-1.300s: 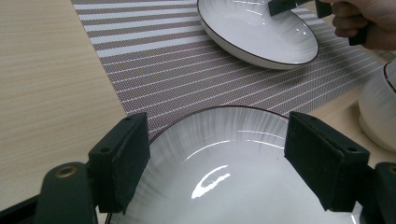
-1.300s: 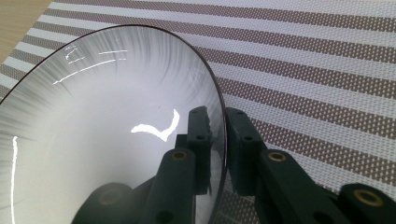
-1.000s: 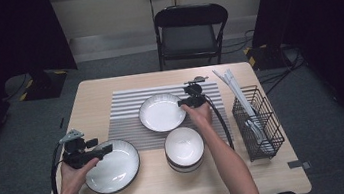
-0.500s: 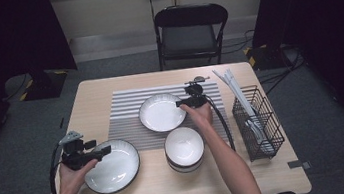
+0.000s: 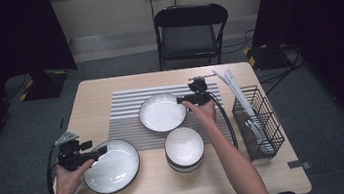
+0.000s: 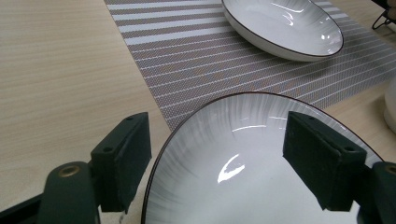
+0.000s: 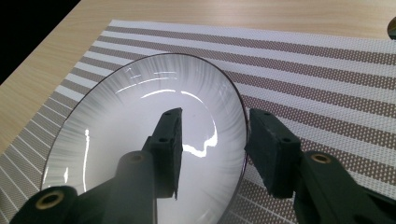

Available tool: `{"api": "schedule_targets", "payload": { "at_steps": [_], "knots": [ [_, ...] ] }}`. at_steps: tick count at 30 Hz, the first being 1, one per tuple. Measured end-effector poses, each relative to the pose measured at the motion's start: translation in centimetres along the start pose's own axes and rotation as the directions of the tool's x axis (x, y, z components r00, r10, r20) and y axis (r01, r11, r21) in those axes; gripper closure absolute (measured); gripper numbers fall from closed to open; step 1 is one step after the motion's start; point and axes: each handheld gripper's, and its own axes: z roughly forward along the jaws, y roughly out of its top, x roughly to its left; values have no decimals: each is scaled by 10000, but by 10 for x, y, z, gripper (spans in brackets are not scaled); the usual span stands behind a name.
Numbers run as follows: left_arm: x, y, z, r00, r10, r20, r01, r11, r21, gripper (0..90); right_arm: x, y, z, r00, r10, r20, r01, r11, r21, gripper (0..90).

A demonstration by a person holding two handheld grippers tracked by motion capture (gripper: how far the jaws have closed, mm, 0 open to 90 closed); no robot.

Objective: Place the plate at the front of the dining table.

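Observation:
A white plate with a dark rim [image 5: 114,167] lies on the wooden table near its front left corner. My left gripper [image 5: 100,151] is open at that plate's left rim. In the left gripper view, the left gripper [image 6: 219,140] has one jaw outside the rim and one over the plate [image 6: 243,186]. A second plate [image 5: 159,113] rests on the striped placemat [image 5: 126,108]. At this plate's right rim is my right gripper [image 5: 179,99]. The right gripper's [image 7: 212,123] jaws have just been opening and straddle the rim of the plate [image 7: 130,135] without pressing on it.
A stack of white bowls [image 5: 184,146] stands in front of the far plate. A black wire basket [image 5: 262,130] holding utensils sits at the table's right edge. A folding chair [image 5: 191,29] stands behind the table. Bare wood [image 5: 90,102] lies left of the placemat.
The right gripper has lifted slightly at the far plate's rim. The left hand, both plates and the bowls have stayed where they were.

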Motion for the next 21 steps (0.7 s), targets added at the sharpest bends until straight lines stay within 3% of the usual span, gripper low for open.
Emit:
{"api": "schedule_targets", "payload": {
  "at_steps": [13, 21],
  "knots": [
    [11, -3, -7, 9993, -151, -353, 151, 9999, 4, 275, 12, 2, -24, 9960, -497, -741, 488, 9987, -142, 542],
    [20, -8, -12, 9974, -382, -603, 379, 9993, -59, 280, 22, -3, -37, 9918, -857, -944, 834, 9961, -283, 495]
  ]
}}
